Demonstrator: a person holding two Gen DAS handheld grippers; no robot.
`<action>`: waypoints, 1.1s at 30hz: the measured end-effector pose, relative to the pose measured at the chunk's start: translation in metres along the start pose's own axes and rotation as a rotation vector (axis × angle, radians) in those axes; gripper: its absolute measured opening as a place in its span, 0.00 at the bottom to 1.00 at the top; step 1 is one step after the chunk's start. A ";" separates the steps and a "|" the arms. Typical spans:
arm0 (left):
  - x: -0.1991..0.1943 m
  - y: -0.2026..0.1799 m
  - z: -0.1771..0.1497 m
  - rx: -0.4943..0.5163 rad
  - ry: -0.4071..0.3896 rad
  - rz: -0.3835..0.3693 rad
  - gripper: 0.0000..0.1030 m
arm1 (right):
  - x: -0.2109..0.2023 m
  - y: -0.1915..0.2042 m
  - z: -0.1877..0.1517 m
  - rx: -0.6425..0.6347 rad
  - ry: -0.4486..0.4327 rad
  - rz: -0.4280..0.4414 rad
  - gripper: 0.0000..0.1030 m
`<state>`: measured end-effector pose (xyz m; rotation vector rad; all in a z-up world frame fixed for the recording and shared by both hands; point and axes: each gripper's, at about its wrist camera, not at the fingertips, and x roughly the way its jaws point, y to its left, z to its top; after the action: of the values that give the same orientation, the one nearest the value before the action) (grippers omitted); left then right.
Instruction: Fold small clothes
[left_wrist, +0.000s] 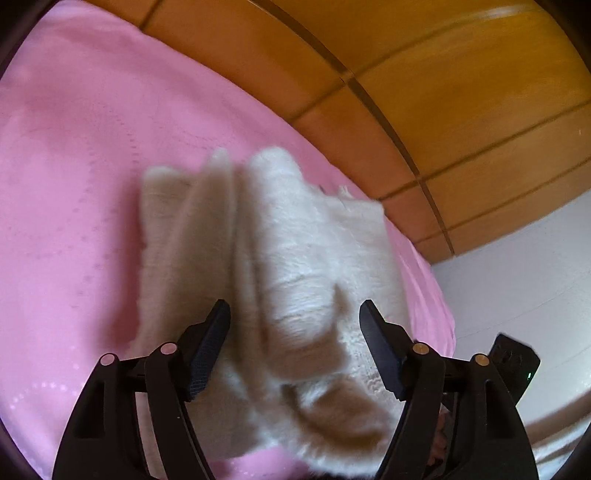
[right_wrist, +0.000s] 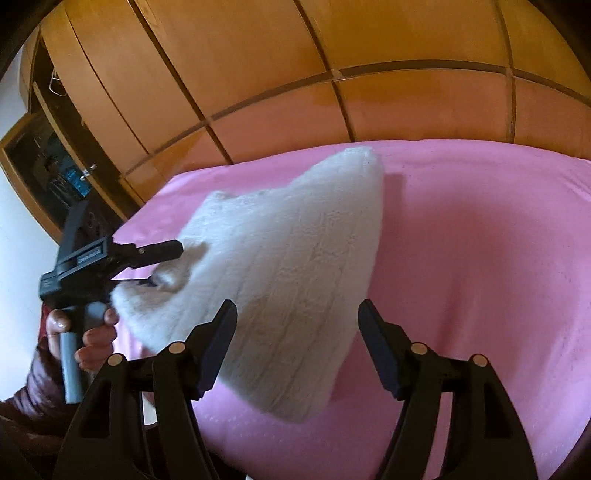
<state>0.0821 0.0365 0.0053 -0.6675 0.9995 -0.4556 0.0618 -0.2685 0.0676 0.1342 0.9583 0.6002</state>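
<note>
Two hand-held grippers work one white fleecy garment (right_wrist: 280, 280) on the pink bed (right_wrist: 480, 258). At the left, the left hand-held gripper (right_wrist: 168, 266) has its jaws round a fluffy corner; whether the pads pinch it I cannot tell. The right hand-held gripper (right_wrist: 297, 317) stands open, holding nothing, the cloth's near edge beneath it. Risk: the lifted, tented fold could flop open if that corner slips. The knit looks thick, ribbed, partly folded.

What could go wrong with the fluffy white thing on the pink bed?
The fluffy white knitted garment lies bunched in loose layers on the pink blanket, so its folds could slip apart. The right gripper is open and holds nothing. The left gripper has only a small tuft between its fingers, which might pull free.
</note>
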 end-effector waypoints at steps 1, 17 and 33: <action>0.003 -0.003 -0.001 0.019 0.002 0.029 0.32 | 0.005 0.005 0.000 -0.023 0.007 -0.006 0.67; -0.031 0.011 -0.034 0.180 -0.157 0.408 0.17 | 0.041 0.080 -0.025 -0.292 0.036 -0.087 0.78; -0.042 0.006 -0.042 0.211 -0.241 0.558 0.49 | 0.059 0.043 0.087 -0.092 0.009 0.012 0.73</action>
<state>0.0256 0.0546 0.0113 -0.2262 0.8484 0.0133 0.1387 -0.1884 0.0905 0.0547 0.9375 0.6553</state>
